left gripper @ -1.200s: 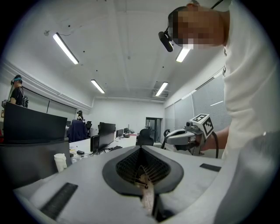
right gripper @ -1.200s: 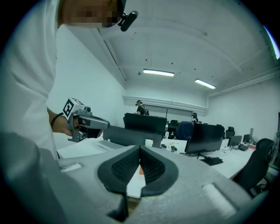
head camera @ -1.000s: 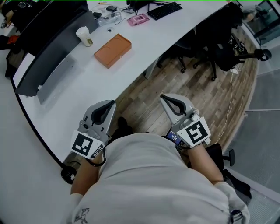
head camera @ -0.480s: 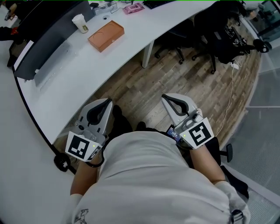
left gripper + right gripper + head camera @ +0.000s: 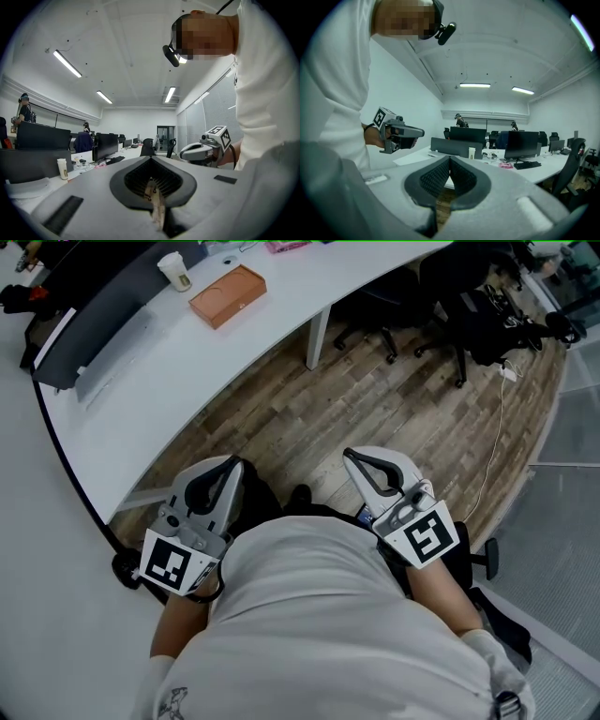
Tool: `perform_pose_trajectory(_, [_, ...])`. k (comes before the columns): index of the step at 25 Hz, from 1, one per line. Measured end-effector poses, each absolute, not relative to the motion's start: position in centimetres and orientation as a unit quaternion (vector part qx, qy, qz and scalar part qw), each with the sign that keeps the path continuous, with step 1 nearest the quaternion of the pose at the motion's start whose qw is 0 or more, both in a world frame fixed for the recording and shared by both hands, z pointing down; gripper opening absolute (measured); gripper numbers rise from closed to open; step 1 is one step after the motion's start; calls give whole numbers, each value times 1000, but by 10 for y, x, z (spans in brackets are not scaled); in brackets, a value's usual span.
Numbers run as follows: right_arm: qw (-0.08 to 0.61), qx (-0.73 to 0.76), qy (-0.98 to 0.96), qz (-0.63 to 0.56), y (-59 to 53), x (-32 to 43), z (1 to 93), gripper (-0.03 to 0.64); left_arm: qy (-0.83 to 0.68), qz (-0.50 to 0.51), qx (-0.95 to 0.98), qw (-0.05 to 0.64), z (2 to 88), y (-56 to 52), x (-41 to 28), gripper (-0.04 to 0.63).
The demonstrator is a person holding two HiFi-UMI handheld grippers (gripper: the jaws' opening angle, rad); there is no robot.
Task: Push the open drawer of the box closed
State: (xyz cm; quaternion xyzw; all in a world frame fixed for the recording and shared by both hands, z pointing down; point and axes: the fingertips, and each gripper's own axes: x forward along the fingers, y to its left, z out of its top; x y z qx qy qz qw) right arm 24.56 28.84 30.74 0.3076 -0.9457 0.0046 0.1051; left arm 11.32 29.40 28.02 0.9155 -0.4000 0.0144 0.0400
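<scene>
An orange box (image 5: 228, 294) lies flat on the white curved table (image 5: 187, 371) at the top left of the head view, far from both grippers. I cannot tell whether it has a drawer or how that stands. My left gripper (image 5: 234, 465) and right gripper (image 5: 350, 455) hang close to the person's body above the wooden floor, both shut with nothing between the jaws. In the left gripper view the left gripper (image 5: 151, 179) points across the office, and the right gripper (image 5: 206, 150) shows beside it. In the right gripper view the right gripper (image 5: 450, 159) faces the desks, with the left gripper (image 5: 399, 133) at its left.
A paper cup (image 5: 173, 270) stands near the box, beside a dark grey screen panel (image 5: 94, 306). A white table leg (image 5: 317, 338) stands under the table. Black office chairs (image 5: 469, 306) and a white cable (image 5: 497, 427) lie to the right. People stand at far desks (image 5: 461, 121).
The table, box and cup have slid up and away in the head view as the person backed off. Both grippers stay shut near the body.
</scene>
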Motion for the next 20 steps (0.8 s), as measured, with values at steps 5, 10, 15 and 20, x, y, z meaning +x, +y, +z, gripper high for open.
perform_pose_trajectory(5, [105,299,-948,1,297,241,305,3,-403,3,914,37,274,301,113,-2])
perform_pose_trajectory(10, [109,301,-947,-8,297,244,309,3,-408,8,912,41,280,296,119,-2])
perform_pose_trajectory(15, [120,306,-944,-13,291,247,315,3,-396,7,917,45,283,289,123,-2])
perform_pose_trajectory(20, [126,310,-942,-7,284,245,319,3,-392,6,919,47,286,284,122,-2])
